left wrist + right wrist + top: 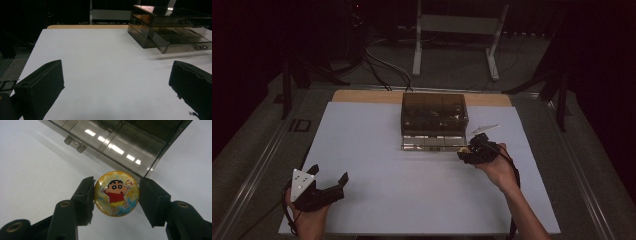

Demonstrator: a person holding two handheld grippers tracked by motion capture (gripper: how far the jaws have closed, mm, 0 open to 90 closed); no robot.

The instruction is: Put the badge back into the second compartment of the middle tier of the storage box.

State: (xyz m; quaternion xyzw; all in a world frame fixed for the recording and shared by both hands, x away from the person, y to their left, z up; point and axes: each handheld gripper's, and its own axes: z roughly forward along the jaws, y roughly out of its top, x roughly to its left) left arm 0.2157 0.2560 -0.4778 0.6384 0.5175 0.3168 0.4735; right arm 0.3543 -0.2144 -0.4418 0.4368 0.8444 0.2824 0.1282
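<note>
A round cartoon badge [116, 193] sits clamped between the right gripper [116, 195] jaws, just off the smoky drawer box's [434, 120] front corner. The left gripper [328, 184] gapes released over bare white tabletop [412, 190]; dark room beyond.

One badge, one drawer box, two grippers on one white table.

A single round yellow cartoon badge [116, 193] sits between two black jaws. One smoky clear drawer box [434, 116] stands on the one white table [377, 150], with one drawer [434, 142] pulled out at its bottom and one small handle [74, 144] seen on that drawer's front. Two grippers: the left gripper [330, 181] and the right gripper [468, 151], each held by one hand, two hands in all.
</note>
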